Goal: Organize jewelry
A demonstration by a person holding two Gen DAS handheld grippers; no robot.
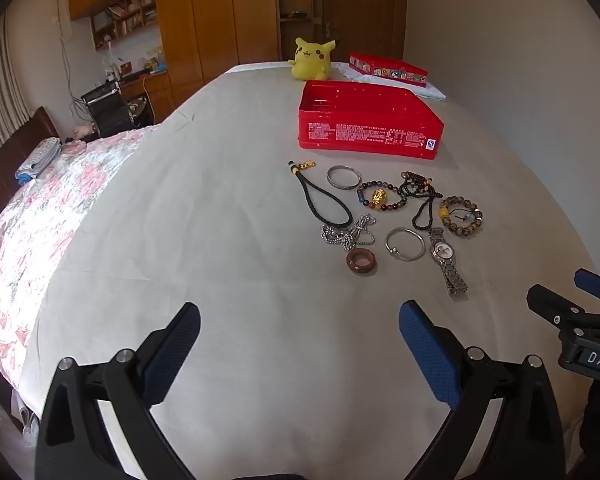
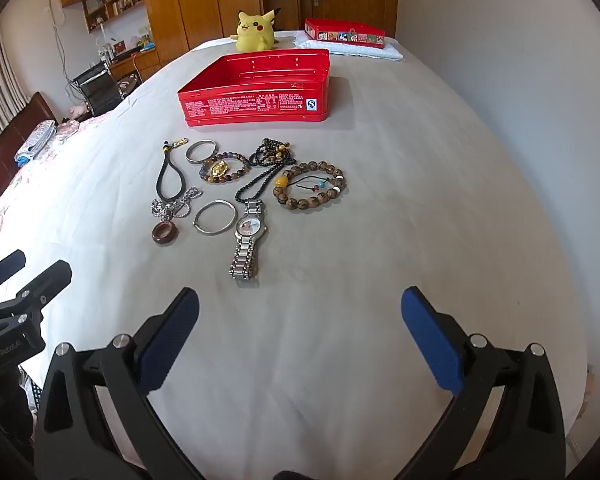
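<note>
The bed (image 2: pixel 380 220) carries a red tin (image 2: pixel 256 110), jewelry (image 2: pixel 244 188), and a plush (image 2: pixel 256 30).

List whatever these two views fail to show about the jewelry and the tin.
- Red tin: its near wall hides part of the floor in both wrist views, so it can't be called empty.
- Print on the tin wall: too small to read.
- Watch: dial too small to read.
- Steel chain: its end under the black cord is hidden.
- Red lid at the far end: pictures blurred by distance.
- Right gripper: cut by the left view's edge.
</note>
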